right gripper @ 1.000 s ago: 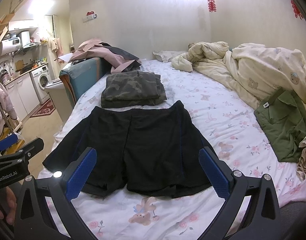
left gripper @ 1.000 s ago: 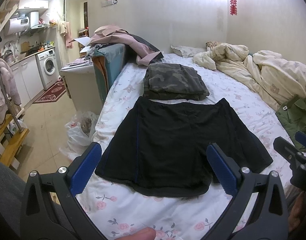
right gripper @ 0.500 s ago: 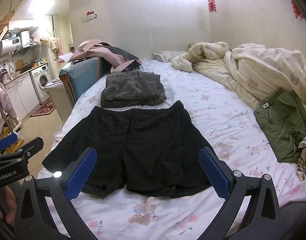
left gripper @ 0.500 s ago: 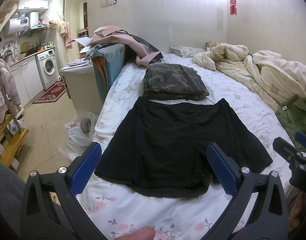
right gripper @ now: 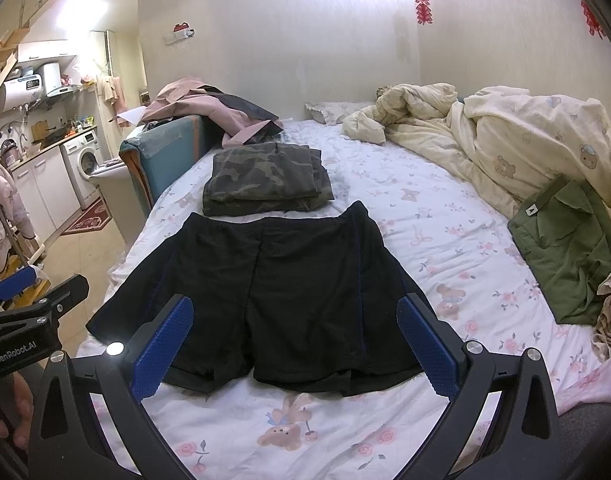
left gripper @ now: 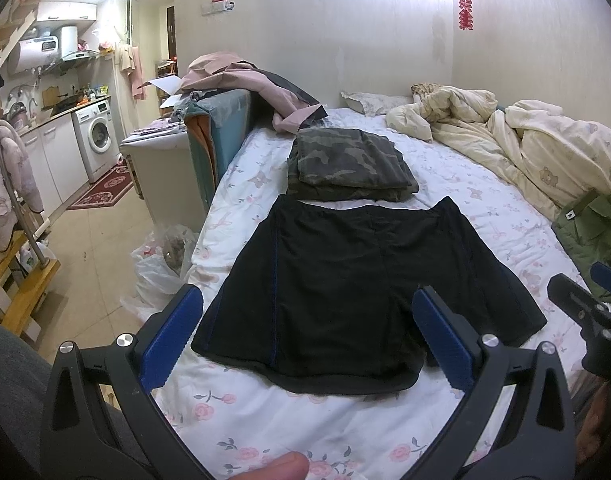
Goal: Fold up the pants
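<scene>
Left wrist view: our left gripper hovers with jaws wide apart over the black shorts spread flat on the floral bed — folded camouflage pants lie just beyond.

Right wrist view: our right gripper likewise gapes, holding nothing — a green garment lies well right.

1 black shorts, 1 camo pants, 1 green shirt, 2 claws: L, R

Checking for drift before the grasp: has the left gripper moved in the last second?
No. In the left wrist view the left gripper frames the black shorts and camouflage pants exactly as before.
</scene>
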`<state>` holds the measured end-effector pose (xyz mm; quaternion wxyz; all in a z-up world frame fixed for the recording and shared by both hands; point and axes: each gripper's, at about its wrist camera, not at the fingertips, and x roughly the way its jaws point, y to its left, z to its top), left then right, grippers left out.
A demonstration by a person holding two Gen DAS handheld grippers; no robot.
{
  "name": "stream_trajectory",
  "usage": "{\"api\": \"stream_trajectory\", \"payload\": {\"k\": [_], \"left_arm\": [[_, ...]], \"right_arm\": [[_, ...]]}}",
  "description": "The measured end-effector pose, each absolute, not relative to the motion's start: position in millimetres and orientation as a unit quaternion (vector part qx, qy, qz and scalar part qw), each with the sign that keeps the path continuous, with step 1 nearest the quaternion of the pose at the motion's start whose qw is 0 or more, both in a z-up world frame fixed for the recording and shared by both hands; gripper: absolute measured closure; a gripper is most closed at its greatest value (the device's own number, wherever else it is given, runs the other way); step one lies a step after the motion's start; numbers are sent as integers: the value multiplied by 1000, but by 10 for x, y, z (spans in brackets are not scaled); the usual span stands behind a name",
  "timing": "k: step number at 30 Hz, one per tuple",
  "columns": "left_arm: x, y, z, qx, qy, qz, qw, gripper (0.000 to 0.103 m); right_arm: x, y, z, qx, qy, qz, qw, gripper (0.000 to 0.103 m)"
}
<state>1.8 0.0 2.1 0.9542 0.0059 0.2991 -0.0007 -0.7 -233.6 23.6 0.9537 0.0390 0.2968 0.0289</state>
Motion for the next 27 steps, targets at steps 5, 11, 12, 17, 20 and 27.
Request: {"api": "stream_trajectory", "payload": {"k": [5, 11, 12, 17, 20, 27], "left_arm": [[20, -6, 19, 5, 300, -1, 954, 0], [18, -6, 18, 5, 299, -1, 954, 0], [16, -8, 19, 5, 298, 0, 955, 0], [20, -9, 25, 7, 298, -1, 955, 0], [27, -16, 31, 7, 298, -2, 955, 0], [117, -8, 80, 14, 321, 11, 947, 0]], "right_arm": [[-6, -2331, 235, 38, 296, 29, 954, 0], [1, -2338, 233, 36, 296, 30, 954, 0], [-1, -2338, 236, 37, 295, 30, 954, 0], [2, -2333, 235, 37, 296, 30, 954, 0], [-2, -2332, 233, 38, 295, 30, 954, 0], [54, -2439, 222, 74, 316, 40, 945, 0]]}}
